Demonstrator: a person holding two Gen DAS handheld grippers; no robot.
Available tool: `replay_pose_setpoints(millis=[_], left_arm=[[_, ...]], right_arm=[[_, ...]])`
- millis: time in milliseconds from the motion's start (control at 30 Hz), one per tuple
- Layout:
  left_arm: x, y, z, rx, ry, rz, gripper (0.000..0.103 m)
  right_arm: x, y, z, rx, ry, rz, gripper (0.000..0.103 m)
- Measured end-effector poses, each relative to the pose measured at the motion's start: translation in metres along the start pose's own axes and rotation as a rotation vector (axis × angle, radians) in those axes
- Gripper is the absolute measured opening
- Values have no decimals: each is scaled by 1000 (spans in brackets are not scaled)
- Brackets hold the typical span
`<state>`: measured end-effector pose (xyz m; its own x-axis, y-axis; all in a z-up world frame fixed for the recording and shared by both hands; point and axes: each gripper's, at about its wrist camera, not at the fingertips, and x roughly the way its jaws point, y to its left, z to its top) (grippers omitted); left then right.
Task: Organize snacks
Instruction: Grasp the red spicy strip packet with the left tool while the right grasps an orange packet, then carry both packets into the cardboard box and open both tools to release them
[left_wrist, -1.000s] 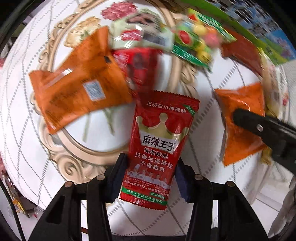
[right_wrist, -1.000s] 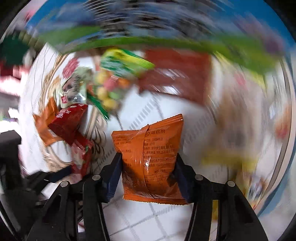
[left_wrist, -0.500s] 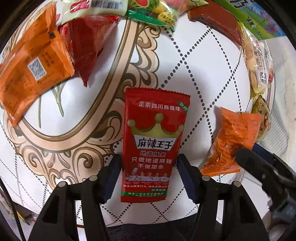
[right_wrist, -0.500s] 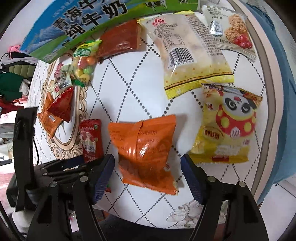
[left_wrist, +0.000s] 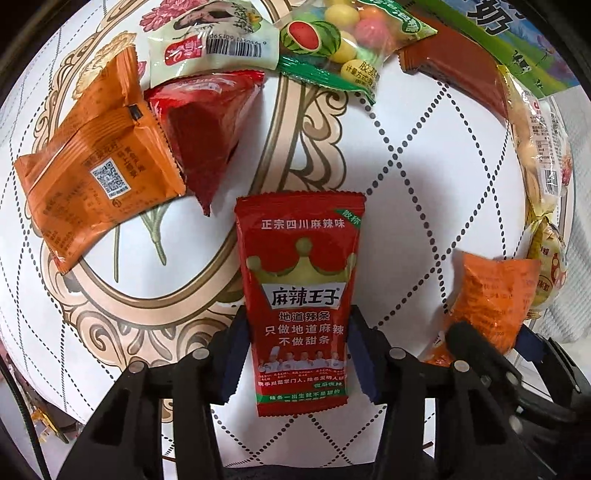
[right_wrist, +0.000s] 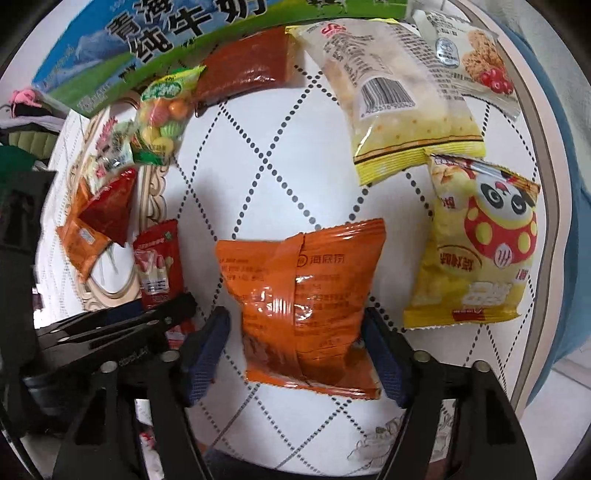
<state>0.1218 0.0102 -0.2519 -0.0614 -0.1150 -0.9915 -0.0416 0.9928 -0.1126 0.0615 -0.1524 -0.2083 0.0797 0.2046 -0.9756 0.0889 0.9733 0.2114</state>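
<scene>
Snacks spread over a patterned surface (right_wrist: 280, 147), one gripper set around each of two packets.

Milk carton (right_wrist: 155, 40) runs along the far edge as a backstop, with yellow bags ranged to the right and small red and orange packs bunched left, which reads as sorting by kind. Right gripper (right_wrist: 295, 354) is spread, its pads clear of the orange bag (right_wrist: 299, 302) lying flat between them, so that bag looks set down beside the panda bag (right_wrist: 480, 251). Left gripper (left_wrist: 299, 362) has its pads against the sides of the red strip packet (left_wrist: 301, 295); whether it grips firmly I cannot tell. Only the right view shows the yellow bags whole; only the left shows the candy bag (left_wrist: 351, 48) and orange pack (left_wrist: 96, 173) closely.
</scene>
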Motion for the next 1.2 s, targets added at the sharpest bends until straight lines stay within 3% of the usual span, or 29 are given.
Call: replay_pose_setpoints(millis=[133, 367, 667, 867, 1033, 1200], left_arm=[[-8, -14, -12, 18, -28, 22, 45], [-42, -22, -35, 46, -78, -17, 44], [-134, -21, -28, 57, -196, -167, 44], [-211, -38, 29, 84, -278, -266, 44], [-251, -49, 109, 136, -360, -215, 44], [-240, -48, 199, 139, -333, -136, 44]], right_arm=[[1, 3, -2, -9, -21, -7, 58], [-26, -6, -1, -30, -25, 49, 54], [-98, -4, 24, -39, -100, 179, 53], [-169, -7, 96, -38, -240, 254, 53], [-199, -7, 182, -74, -361, 188, 53], [-177, -11, 280, -84, -320, 130, 53]])
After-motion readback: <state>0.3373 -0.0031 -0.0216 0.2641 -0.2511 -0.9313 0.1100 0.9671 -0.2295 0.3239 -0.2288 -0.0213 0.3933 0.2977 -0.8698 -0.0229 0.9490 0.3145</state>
